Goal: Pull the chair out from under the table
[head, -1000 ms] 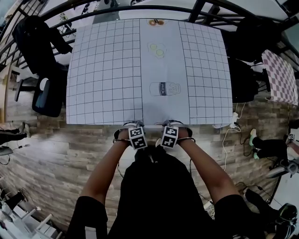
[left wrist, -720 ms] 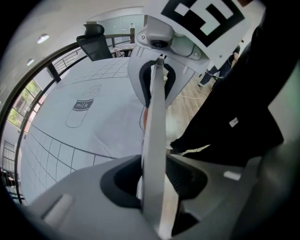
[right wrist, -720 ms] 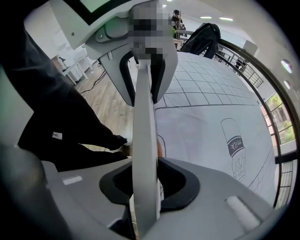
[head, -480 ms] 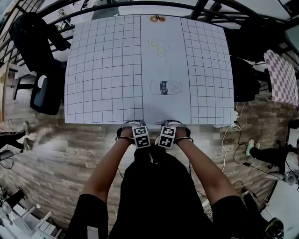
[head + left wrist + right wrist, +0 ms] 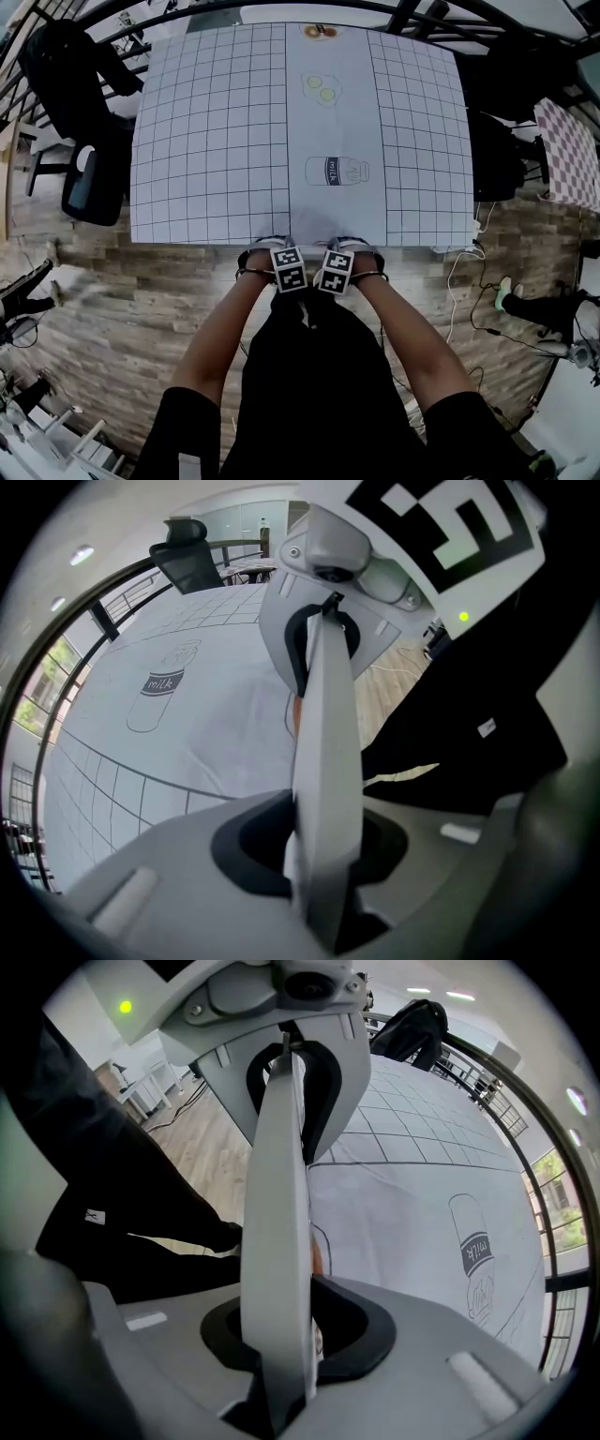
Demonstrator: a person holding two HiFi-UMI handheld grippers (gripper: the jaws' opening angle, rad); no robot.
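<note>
Two grippers meet at the near edge of the desk with the "milk" drawing
The left gripper (image 5: 287, 266) and right gripper (image 5: 337, 270) point down side by side, jaws closing; I cannot tell what is between them. The black shape just under them may be the chair (image 5: 302, 314), but it blends with the person's black clothes. The desk (image 5: 206, 141) shows a drawn bottle (image 5: 336, 172) marked "milk". Wood floor (image 5: 141, 319) lies bare on the left; a black office chair (image 5: 89, 183) stands left, cables (image 5: 464, 281) right

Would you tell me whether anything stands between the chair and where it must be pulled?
Only the person's own body, in black, stands directly behind the chair back, on the side away from the table; nothing else visible does.
</note>
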